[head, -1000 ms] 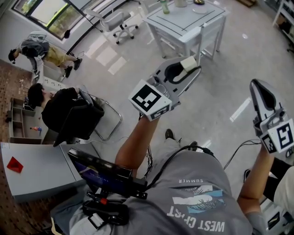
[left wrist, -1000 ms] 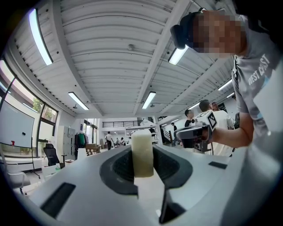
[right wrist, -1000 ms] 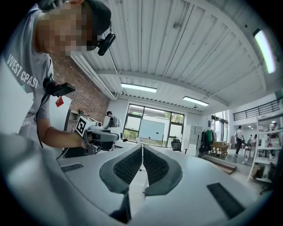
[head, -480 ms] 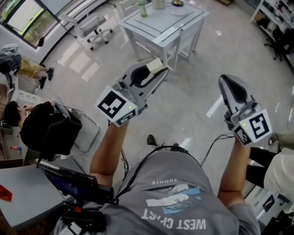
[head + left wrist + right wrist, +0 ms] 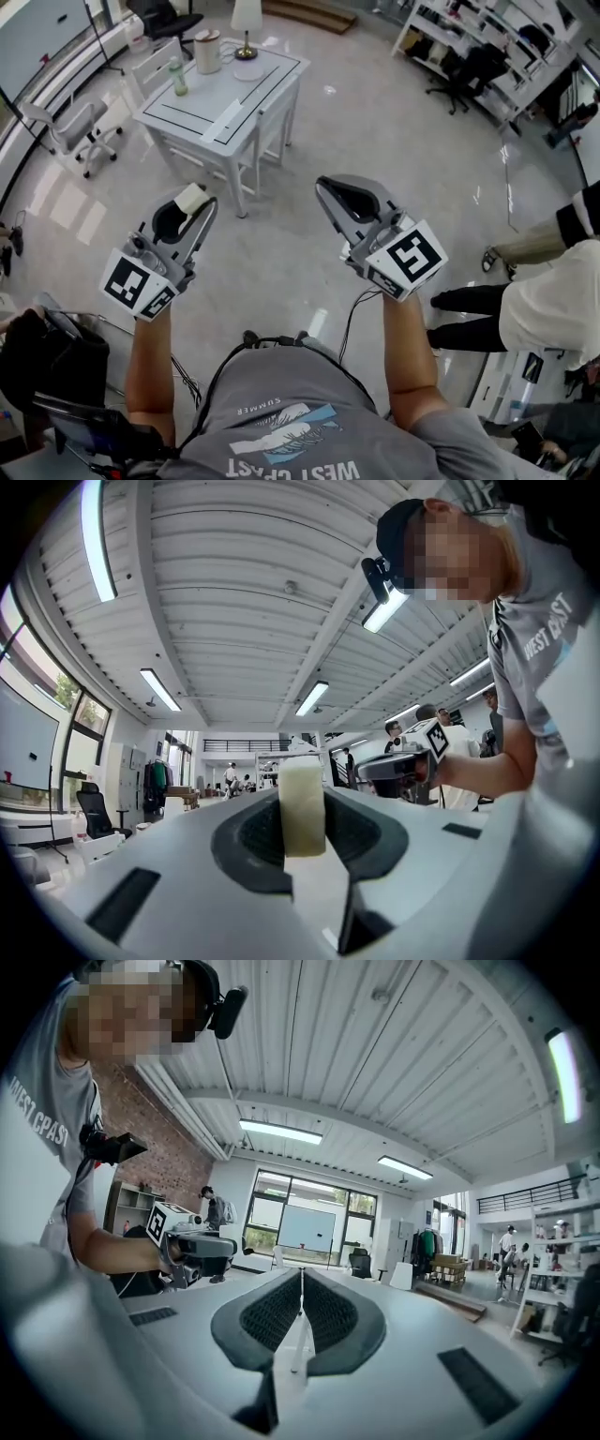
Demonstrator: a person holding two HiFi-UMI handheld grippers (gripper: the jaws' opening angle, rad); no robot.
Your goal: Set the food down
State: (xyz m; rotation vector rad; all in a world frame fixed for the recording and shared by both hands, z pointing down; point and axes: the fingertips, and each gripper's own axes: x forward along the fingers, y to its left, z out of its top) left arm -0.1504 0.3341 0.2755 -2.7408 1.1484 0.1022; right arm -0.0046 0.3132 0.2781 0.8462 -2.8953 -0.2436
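Observation:
A pale cream block of food is pinched between the jaws of my left gripper, which is shut on it and held out level above the floor. In the left gripper view the block stands upright between the dark pads. My right gripper is shut, its pads meeting with nothing between them. Each gripper shows in the other's view: the right gripper and the left gripper. A white table stands ahead, beyond the left gripper.
On the table are a green bottle, a white jug and a lamp. A white chair is tucked at its near side, an office chair to the left. Shelving lines the far right; a person stands at right.
The view has swung round: the white table has gone from upper right to upper left, closer. Both grippers have shifted left in the picture. The food block stays held in the left gripper.

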